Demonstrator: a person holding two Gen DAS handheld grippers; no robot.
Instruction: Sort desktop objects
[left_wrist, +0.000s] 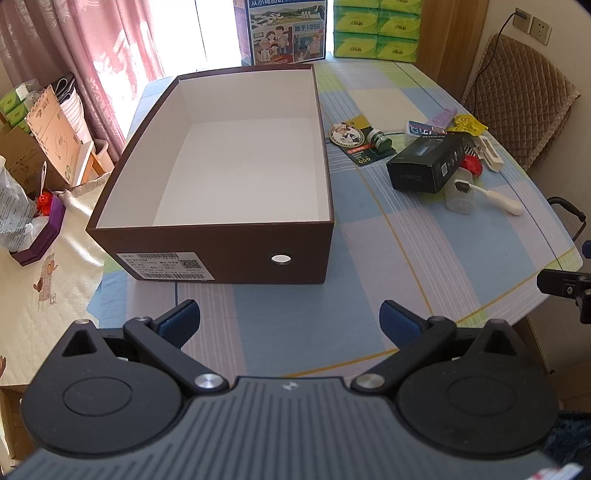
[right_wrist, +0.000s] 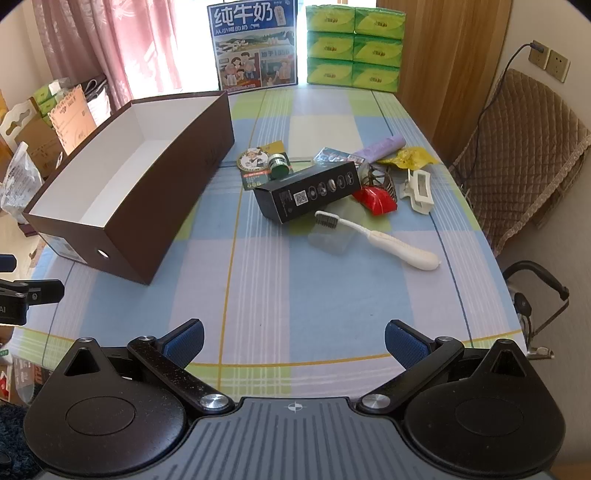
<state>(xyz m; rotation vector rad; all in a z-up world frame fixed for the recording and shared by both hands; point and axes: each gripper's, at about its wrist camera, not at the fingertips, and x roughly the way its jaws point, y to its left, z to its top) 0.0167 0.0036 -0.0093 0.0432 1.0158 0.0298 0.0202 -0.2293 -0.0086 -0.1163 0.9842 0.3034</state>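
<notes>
Left wrist view has the left gripper (left_wrist: 290, 319) spread wide over the checked surface (left_wrist: 280, 332), nothing between its pads, just short of the brown box (left_wrist: 221, 251), which stands open-topped. Right wrist view has the right gripper (right_wrist: 293, 341) equally spread, the toothbrush (right_wrist: 373, 234), black carton (right_wrist: 308, 195) and other clutter farther off, right of the box.

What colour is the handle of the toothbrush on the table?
The toothbrush has a cream-white handle with dark bristles; it shows best in the right wrist view.
</notes>
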